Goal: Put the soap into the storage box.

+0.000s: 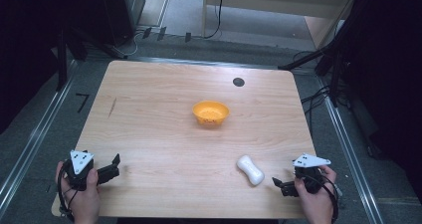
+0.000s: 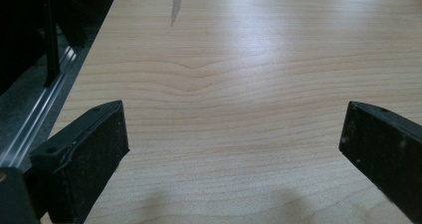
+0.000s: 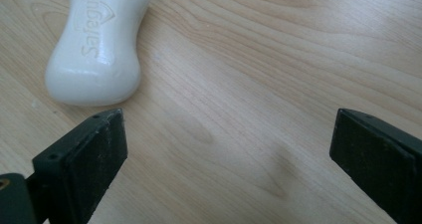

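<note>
Nearest me, at the table's front edge, I have a gripper in each hand. My left gripper (image 1: 113, 167) sits over the front left corner of the wooden table (image 1: 164, 134), held in the left hand (image 1: 82, 191), its grey three-cornered plate on top; in the left gripper view its two black jaws stand wide apart with only bare wood grain between them, and the table's left edge and a metal rail run past on that side. My right gripper (image 1: 278, 184) hovers at the front right, held in the right hand (image 1: 316, 196); in the right gripper view its jaws are likewise spread wide, gripping nothing. Just ahead of that gripper's left jaw lies a white bar of soap (image 3: 97, 47), waisted in the middle with raised lettering on its top face, flat on the wood and apart from the pad. From the high view the soap (image 1: 250, 169) rests just left of the right gripper, angled across the grain. Farther off, near the table's middle, stands an orange bowl (image 1: 211, 112), well apart from the soap. Beyond it, near the far edge, is a small dark round spot (image 1: 238, 81).
</note>
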Action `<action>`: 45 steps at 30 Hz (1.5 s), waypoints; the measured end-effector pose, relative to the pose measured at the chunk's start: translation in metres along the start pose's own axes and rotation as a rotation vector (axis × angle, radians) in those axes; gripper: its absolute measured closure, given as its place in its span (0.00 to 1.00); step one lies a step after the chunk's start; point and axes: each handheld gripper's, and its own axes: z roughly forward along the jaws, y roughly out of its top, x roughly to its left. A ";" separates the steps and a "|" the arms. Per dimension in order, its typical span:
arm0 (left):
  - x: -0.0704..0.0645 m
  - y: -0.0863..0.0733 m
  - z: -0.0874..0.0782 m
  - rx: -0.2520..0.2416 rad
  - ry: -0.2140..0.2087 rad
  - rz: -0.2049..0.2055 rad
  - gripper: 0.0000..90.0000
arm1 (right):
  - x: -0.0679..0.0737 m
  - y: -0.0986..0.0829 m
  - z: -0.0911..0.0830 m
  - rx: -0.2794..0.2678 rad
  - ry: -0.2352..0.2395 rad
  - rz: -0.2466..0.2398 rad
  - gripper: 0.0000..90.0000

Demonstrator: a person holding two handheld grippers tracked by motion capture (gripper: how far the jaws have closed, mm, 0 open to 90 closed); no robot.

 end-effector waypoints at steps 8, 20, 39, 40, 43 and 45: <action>0.000 0.000 0.000 0.001 -0.001 0.001 0.00 | 0.006 0.009 0.003 0.056 0.006 -0.010 0.03; 0.000 0.000 0.000 0.002 -0.002 0.003 0.00 | 0.013 0.019 0.005 0.100 0.000 -0.044 0.05; 0.000 0.000 0.001 0.008 -0.001 0.003 0.00 | 0.020 0.034 0.006 0.108 0.031 -0.057 0.06; 0.000 0.000 0.001 0.010 0.000 0.002 0.00 | 0.021 0.035 0.006 0.106 0.034 -0.058 0.06; 0.000 0.000 0.001 0.010 -0.001 0.004 0.00 | 0.023 0.037 0.007 0.108 0.039 -0.053 0.06; 0.000 0.000 0.001 0.010 -0.001 0.004 0.00 | 0.025 0.039 0.008 0.109 0.043 -0.052 0.06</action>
